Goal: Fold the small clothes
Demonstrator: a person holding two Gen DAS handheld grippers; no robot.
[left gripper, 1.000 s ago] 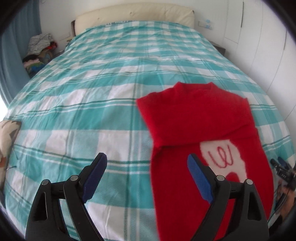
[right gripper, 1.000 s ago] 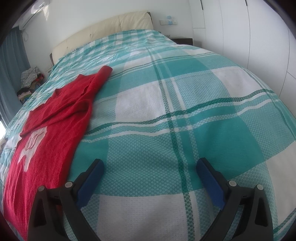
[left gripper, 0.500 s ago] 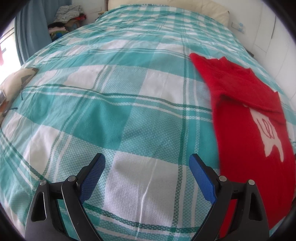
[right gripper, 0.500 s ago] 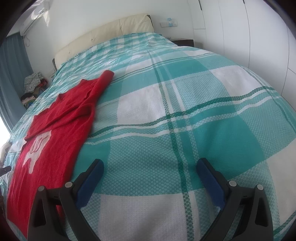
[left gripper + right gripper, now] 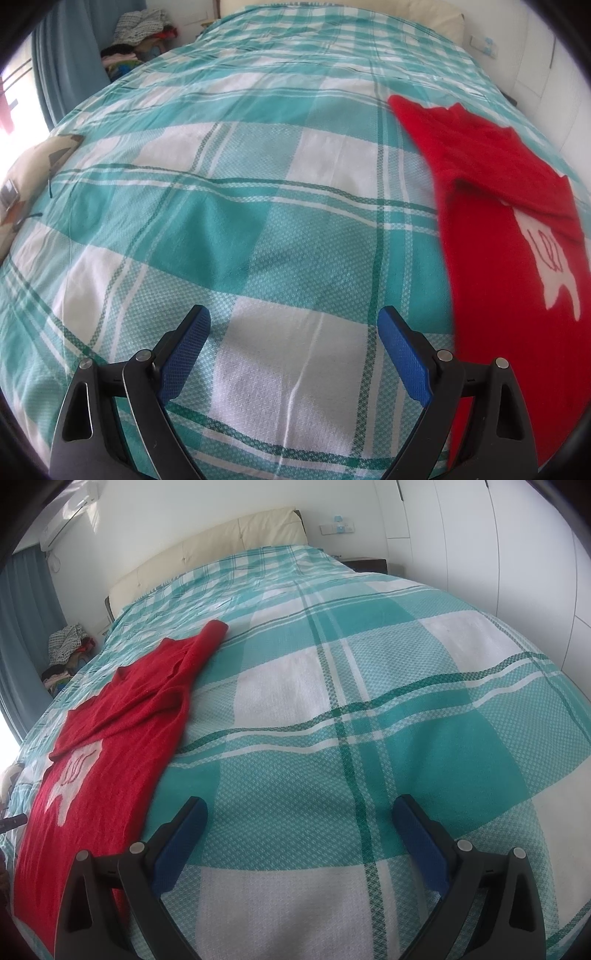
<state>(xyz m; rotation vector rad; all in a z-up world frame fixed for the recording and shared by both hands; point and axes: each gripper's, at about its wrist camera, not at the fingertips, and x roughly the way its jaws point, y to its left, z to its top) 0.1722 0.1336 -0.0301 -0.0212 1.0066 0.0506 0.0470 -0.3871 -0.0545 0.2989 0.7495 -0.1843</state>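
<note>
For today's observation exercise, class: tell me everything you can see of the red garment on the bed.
The red garment looks like a soft knit top, bright red with a white patch bearing red line markings. It lies flat on the checked teal and white bedspread, long side running up the bed. Its upper part is folded over, a sleeve reaching towards the headboard. Only the bedspread touches it; the left gripper and right gripper are open beside it.

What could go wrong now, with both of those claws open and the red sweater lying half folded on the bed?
The left gripper hangs over bare checked bedspread, the red sweater off to its side; closing here would likely pinch bedspread instead.

One sleeve sticks out past the sweater's body. Folding without tucking it could leave a lopsided bundle.

The right gripper is also open over bare bedspread.
</note>
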